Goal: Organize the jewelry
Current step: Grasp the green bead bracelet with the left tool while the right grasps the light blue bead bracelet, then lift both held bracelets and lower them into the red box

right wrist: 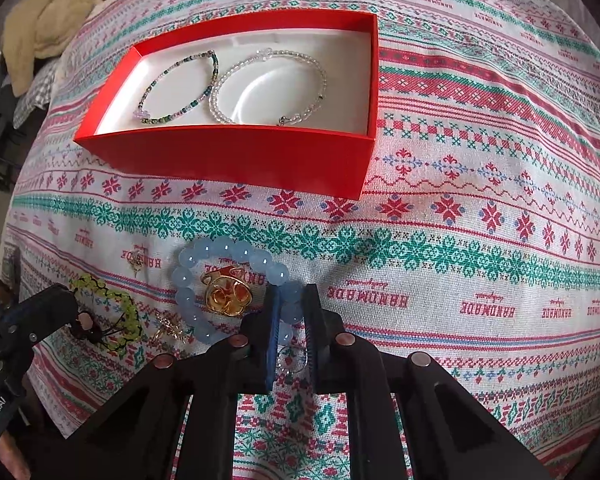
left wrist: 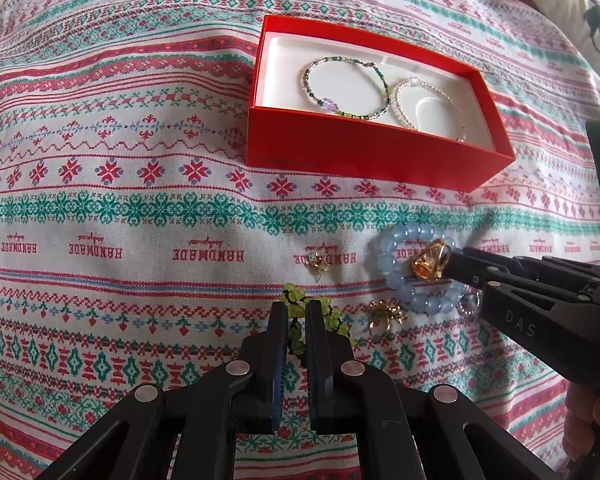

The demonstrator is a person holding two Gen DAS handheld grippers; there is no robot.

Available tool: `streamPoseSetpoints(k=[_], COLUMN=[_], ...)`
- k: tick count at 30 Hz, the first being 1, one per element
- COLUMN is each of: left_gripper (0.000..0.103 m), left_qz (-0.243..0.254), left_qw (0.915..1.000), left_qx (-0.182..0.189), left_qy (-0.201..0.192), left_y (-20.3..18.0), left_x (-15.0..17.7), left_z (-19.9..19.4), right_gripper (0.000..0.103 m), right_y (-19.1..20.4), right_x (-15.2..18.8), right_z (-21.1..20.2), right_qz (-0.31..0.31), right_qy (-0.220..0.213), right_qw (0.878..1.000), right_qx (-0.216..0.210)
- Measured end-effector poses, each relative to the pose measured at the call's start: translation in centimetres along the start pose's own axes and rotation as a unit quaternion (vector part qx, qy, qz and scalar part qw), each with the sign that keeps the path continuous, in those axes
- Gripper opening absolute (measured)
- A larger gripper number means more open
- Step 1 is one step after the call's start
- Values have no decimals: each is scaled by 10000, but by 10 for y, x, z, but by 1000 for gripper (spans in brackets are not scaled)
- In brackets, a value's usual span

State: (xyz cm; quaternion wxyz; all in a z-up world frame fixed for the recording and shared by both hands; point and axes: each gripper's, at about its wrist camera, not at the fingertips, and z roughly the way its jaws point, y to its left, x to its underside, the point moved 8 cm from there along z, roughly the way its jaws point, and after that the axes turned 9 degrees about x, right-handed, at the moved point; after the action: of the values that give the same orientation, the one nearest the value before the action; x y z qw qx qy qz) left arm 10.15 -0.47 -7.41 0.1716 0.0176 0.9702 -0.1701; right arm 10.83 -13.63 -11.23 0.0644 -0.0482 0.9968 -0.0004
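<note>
Blue bead bracelet (right wrist: pixel 236 280) pinched by right hand-held gripper (right wrist: pixel 292 308).

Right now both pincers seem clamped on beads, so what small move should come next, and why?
Probably lift the right gripper a little. Its fingers are closed on the blue bead bracelet, which encircles a gold ring on the cloth, so a slow rise should show whether the ring stays behind. The left gripper holds the green bead bracelet. The red box already has two bracelets.
</note>
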Motion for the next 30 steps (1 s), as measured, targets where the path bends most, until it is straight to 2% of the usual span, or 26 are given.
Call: streamPoseSetpoints(k=[7, 30], left_gripper=[3, 3], left_qz=[77, 102], left_qw=[9998, 9978], left_qx=[25, 108], left_qy=[-164, -641], left_y=[1, -8], left_x=[-3, -19], left_z=[-15, -44], right_gripper=[12, 12], right_y=[6, 12], right_x=[4, 3], right_z=[-16, -104], right_qz=[-15, -121], right_qy=[-127, -988], right_qw=[9999, 9927], right_qx=[-89, -680])
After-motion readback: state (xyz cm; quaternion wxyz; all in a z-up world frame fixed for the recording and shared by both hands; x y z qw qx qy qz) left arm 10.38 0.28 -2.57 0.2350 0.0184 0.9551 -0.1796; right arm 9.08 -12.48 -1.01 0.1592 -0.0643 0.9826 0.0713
